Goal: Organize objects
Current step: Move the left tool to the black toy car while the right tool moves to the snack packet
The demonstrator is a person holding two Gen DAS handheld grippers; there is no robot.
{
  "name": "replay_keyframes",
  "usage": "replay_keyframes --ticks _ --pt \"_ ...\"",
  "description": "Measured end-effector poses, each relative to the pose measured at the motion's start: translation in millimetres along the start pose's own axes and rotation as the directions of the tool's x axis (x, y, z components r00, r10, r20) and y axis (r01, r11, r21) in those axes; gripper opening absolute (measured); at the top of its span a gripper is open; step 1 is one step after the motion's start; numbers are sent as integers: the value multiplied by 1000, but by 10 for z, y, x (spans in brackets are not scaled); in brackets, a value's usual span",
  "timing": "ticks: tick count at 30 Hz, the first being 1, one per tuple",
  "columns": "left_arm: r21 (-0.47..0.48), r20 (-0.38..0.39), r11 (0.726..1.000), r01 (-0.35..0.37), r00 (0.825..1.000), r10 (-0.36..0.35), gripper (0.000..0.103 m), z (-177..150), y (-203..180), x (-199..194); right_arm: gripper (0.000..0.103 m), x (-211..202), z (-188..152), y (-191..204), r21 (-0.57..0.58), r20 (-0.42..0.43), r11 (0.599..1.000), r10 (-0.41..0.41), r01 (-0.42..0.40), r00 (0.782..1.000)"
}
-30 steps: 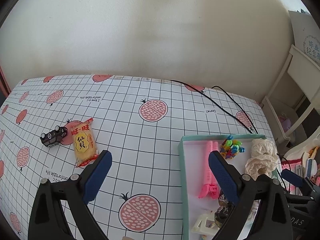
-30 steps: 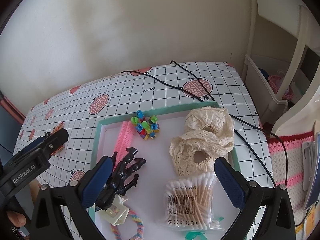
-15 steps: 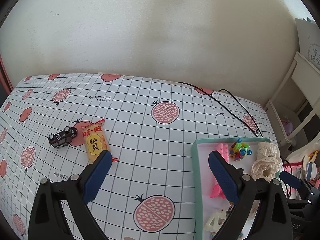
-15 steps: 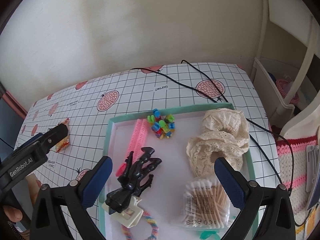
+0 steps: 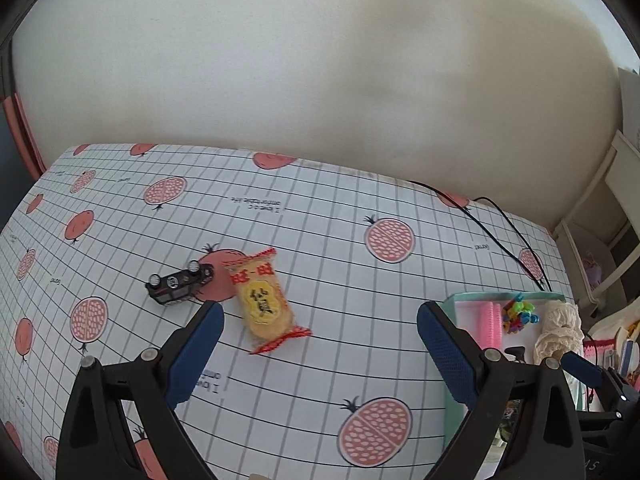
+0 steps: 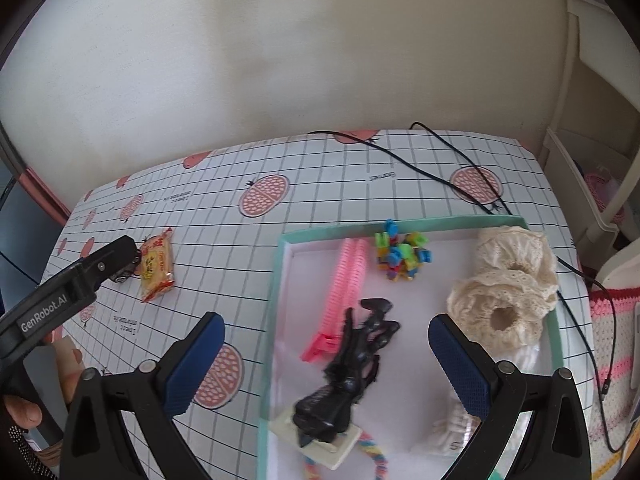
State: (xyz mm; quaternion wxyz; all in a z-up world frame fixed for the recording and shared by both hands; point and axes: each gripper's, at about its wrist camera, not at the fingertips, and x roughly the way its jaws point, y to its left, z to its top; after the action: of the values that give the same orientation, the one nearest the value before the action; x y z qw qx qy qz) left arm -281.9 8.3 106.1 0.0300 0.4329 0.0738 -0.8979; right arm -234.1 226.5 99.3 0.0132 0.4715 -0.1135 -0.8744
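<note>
A yellow snack packet (image 5: 263, 299) with red ends lies on the pomegranate-print tablecloth, and a small black toy car (image 5: 179, 285) sits just left of it. My left gripper (image 5: 318, 324) hovers open above the packet's near end, holding nothing. The teal-rimmed tray (image 6: 276, 280) holds a pink comb (image 6: 347, 280), a black claw clip (image 6: 352, 364), small coloured clips (image 6: 402, 255) and cream lace scrunchies (image 6: 508, 280). Over the tray's near half my right gripper (image 6: 326, 340) stands open and empty. The right wrist view also shows the packet (image 6: 157, 264) beside the left gripper's finger (image 6: 100, 264).
A black cable (image 6: 440, 160) runs across the far right of the table and past the tray. A white shelf unit (image 6: 592, 160) stands off the table's right edge. A hand (image 6: 24, 412) holds the left gripper's handle. A wall rises behind the table.
My left gripper has swung left, bringing the snack packet and toy car nearer the centre between its fingers. The right gripper has shifted left over the tray; the cotton swab pack is now mostly hidden.
</note>
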Motion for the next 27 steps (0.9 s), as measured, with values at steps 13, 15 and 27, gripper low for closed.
replay_keyframes --ticks 13,15,27 --pt "-134 -8 990 -40 999 39 97 124 865 -10 103 95 -13 580 -42 6 996 76 -76 997" --pt "-170 -8 985 -37 999 36 97 141 1037 -14 103 102 -21 670 -54 9 995 88 -87 996" --pt "-164 -34 986 -33 999 27 97 311 1584 265 103 480 93 1270 -135 -53 985 98 -104 994"
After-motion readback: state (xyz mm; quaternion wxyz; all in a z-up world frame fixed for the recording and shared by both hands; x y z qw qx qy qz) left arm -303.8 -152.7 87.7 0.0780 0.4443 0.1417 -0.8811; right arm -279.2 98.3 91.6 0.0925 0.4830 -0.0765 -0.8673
